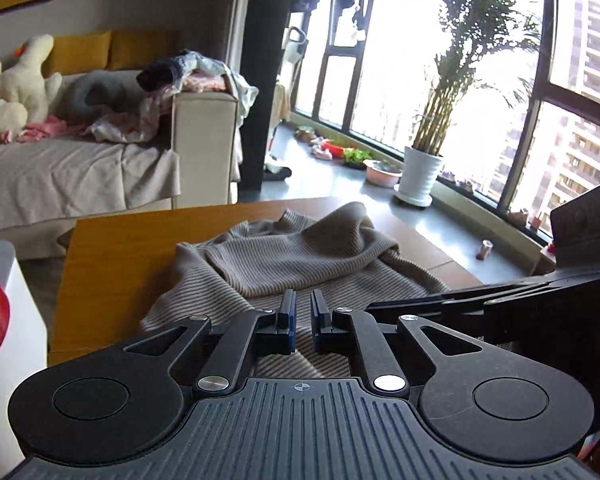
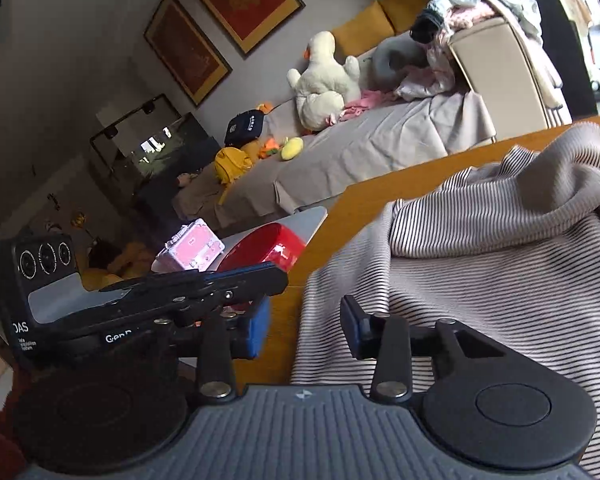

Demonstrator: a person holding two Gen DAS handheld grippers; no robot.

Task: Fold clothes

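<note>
A beige striped knit garment [image 1: 300, 256] lies crumpled on the wooden table [image 1: 116, 248], with a fold bunched up in its middle. My left gripper [image 1: 303, 312] hovers just above the garment's near part, its blue-padded jaws a narrow gap apart with nothing between them. In the right wrist view the same garment [image 2: 500, 264] covers the table [image 2: 364, 208] to the right. My right gripper [image 2: 306, 320] is open wide over the garment's left edge, one finger over the wood and one over the cloth. The left gripper's body [image 2: 188, 288] sits just left of it.
A sofa [image 1: 80, 168] with a plush duck [image 1: 16, 84] and piled clothes stands beyond the table. A potted plant [image 1: 424, 168] stands by the window. A red object [image 2: 268, 248] and a pink case [image 2: 190, 250] sit on a white surface left of the table.
</note>
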